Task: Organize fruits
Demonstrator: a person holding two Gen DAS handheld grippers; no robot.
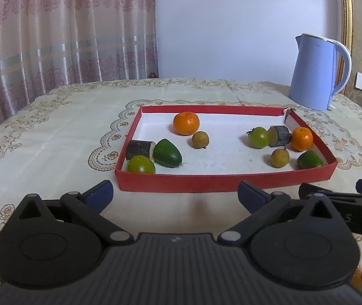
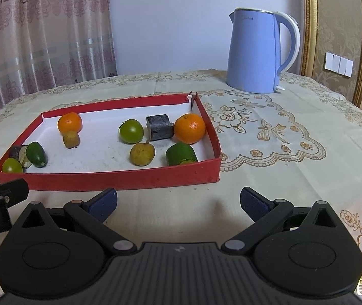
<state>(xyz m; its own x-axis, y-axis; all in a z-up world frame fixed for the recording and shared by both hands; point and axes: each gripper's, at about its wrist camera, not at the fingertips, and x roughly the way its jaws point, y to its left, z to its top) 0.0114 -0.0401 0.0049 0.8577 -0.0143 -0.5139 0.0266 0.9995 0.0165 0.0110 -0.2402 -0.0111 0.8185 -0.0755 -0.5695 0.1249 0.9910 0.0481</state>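
A: The left gripper (image 1: 176, 194) hangs released, jaws spread wide and empty, just short of the red tray's (image 1: 221, 181) near wall. The right gripper (image 2: 178, 202) is the same: splayed, nothing in it, also just before that wall.

B: And the fruit?

A: All of it lies inside the tray. At the tray's left end sit a green tomato (image 1: 141, 164), a dark cut chunk (image 1: 140, 148) touching it and a green oval fruit (image 1: 167, 153); further in, an orange (image 1: 186, 123) with a small brown fruit (image 1: 200, 139) beside it. The tray's right end holds a second orange (image 2: 190, 128), a dark block (image 2: 159, 127), another green tomato (image 2: 131, 131), a yellowish round fruit (image 2: 142, 154) and a cut green piece (image 2: 181, 154).

B: How would they handle?

A: Probably light. The oranges look firm but would roll, so a grip across the widest part suits them. The tomatoes appear smooth, likely slippery and easily bruised. The small brown ones may slip out of wide jaws.

B: Anything in the way?

A: The tray's near wall, which either gripper must clear from above. Several pieces touch, so jaws may nudge a neighbour. A blue kettle (image 2: 256, 50) stands well beyond the tray's far right corner, out of the path.
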